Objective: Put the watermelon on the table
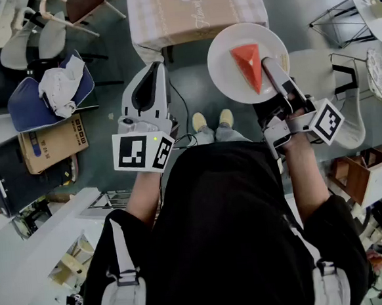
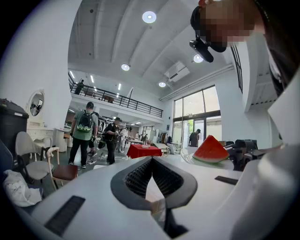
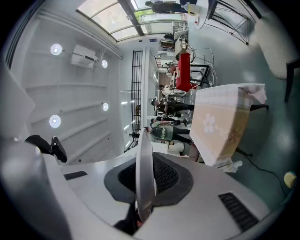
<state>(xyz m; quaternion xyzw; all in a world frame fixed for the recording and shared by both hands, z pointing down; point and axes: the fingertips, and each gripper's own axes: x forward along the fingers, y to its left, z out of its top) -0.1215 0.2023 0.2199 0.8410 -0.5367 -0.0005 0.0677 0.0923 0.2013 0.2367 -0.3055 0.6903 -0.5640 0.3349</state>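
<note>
**A:** Head view first: where is the watermelon wedge [image 1: 249,66]?

**B:** It sits about the middle of a white plate [image 1: 228,80]. The plate is held in the air above the floor, just short of the near edge of the cloth-covered worktop [image 1: 193,10].

**A:** What holds it?

**B:** The right gripper [image 1: 271,66] pinches the plate's rim at its right edge. The right gripper view shows that rim edge-on between the jaws. The left gripper [image 1: 156,69] is pressed together on nothing, off to the plate's left.

**A:** How will it handle?

**B:** The plate looks stiff, smooth and breakable, and held from one side it may sag. The wedge lies loose and is probably soft and slick, so it could slide. I'd keep the rim hold, keep the plate level, and land it flat well inside the worktop's edge.
</note>
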